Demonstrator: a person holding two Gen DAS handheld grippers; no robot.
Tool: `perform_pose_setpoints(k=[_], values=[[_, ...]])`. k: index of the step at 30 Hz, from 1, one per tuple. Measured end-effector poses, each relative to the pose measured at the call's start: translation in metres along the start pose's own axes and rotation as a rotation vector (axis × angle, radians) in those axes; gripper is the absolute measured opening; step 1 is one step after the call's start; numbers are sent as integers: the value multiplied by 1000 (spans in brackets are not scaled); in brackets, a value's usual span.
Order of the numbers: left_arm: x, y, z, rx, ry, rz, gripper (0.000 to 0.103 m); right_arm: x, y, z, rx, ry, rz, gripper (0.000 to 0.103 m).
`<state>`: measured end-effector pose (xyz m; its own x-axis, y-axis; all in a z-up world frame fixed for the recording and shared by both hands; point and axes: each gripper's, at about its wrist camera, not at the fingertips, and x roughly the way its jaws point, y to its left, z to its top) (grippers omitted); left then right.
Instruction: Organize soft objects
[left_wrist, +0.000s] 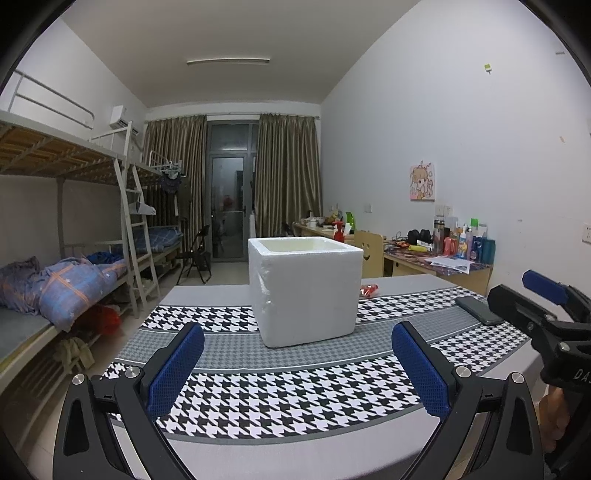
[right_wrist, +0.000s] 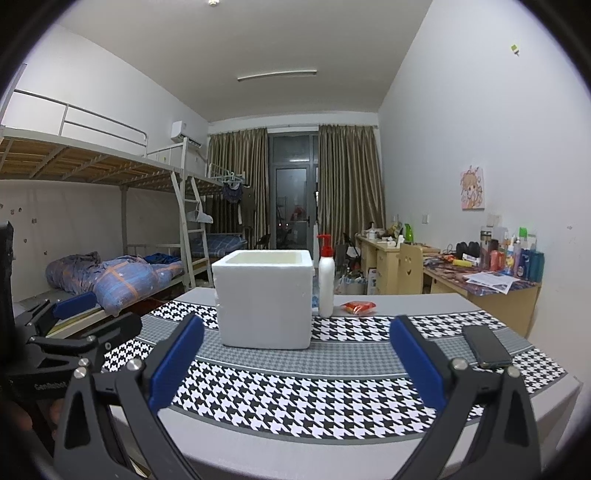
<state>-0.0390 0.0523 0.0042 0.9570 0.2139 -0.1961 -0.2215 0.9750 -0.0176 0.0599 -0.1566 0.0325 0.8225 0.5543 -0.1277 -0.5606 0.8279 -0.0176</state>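
Note:
A white foam box (left_wrist: 304, 291) stands open-topped on the houndstooth cloth (left_wrist: 295, 391); it also shows in the right wrist view (right_wrist: 264, 299). A small red soft packet (right_wrist: 358, 307) lies behind the box on its right, and its edge shows in the left wrist view (left_wrist: 369, 290). My left gripper (left_wrist: 297, 369) is open and empty, a short way in front of the box. My right gripper (right_wrist: 295, 363) is open and empty, also in front of the box. Each gripper shows at the edge of the other's view.
A white pump bottle (right_wrist: 326, 280) with a red top stands just right of the box. A dark phone (right_wrist: 487, 345) lies on the cloth at the right. Bunk beds (left_wrist: 55, 229) stand to the left, cluttered desks (right_wrist: 480, 273) along the right wall.

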Motion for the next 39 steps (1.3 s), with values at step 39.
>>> perform_pose_setpoints(k=[39], values=[[-16,-5,-10,-4,-48,-7,102,-16,4,-12,-9,-38,-16,102]])
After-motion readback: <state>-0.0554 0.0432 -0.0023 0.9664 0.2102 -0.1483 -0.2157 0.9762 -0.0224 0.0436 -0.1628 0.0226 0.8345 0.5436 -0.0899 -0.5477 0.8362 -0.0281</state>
